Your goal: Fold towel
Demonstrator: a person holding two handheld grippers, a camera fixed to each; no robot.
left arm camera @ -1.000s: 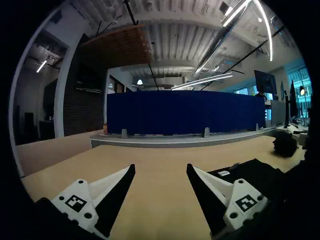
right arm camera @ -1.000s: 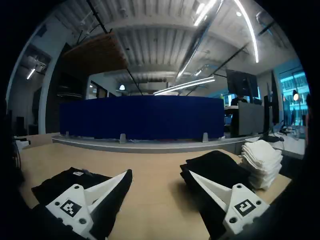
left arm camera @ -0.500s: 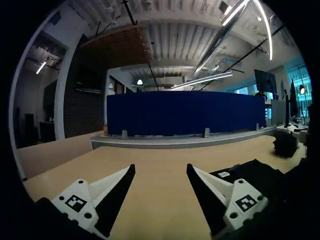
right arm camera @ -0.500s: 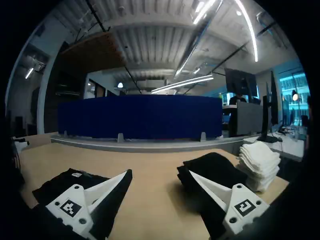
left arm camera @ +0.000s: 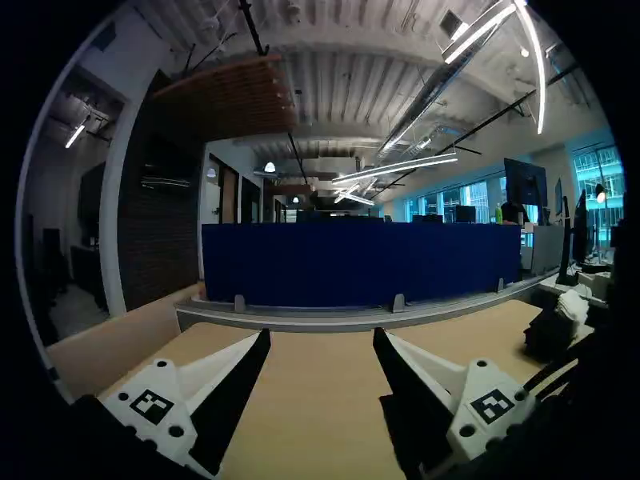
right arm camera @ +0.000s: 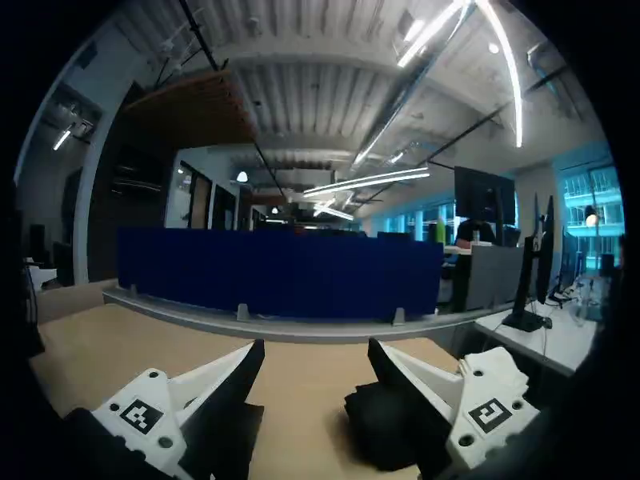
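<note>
In the left gripper view my left gripper (left arm camera: 320,331) stands open over the wooden table (left arm camera: 320,400), nothing between its fingers. A dark edge of a black towel (left arm camera: 394,420) shows beside its right finger. Farther right sits a pile of black towels (left arm camera: 546,334) with white ones on top. In the right gripper view my right gripper (right arm camera: 314,342) is open and holds nothing. A folded stack of black towels (right arm camera: 376,424) lies just below its right finger, and a stack of white towels (right arm camera: 512,370) peeks out behind that finger. A flat black towel (right arm camera: 244,432) lies by the left finger.
A blue partition (left arm camera: 352,264) on a grey rail closes the far edge of the table. A white desk (right arm camera: 520,330) with monitors (right arm camera: 484,196) stands to the right. Bare tabletop (right arm camera: 304,384) stretches between the towels.
Both grippers have lifted and the views sit higher: the table and towels have dropped low in the frames. The flat black towel has slid mostly under the fingers. Both stay open.
</note>
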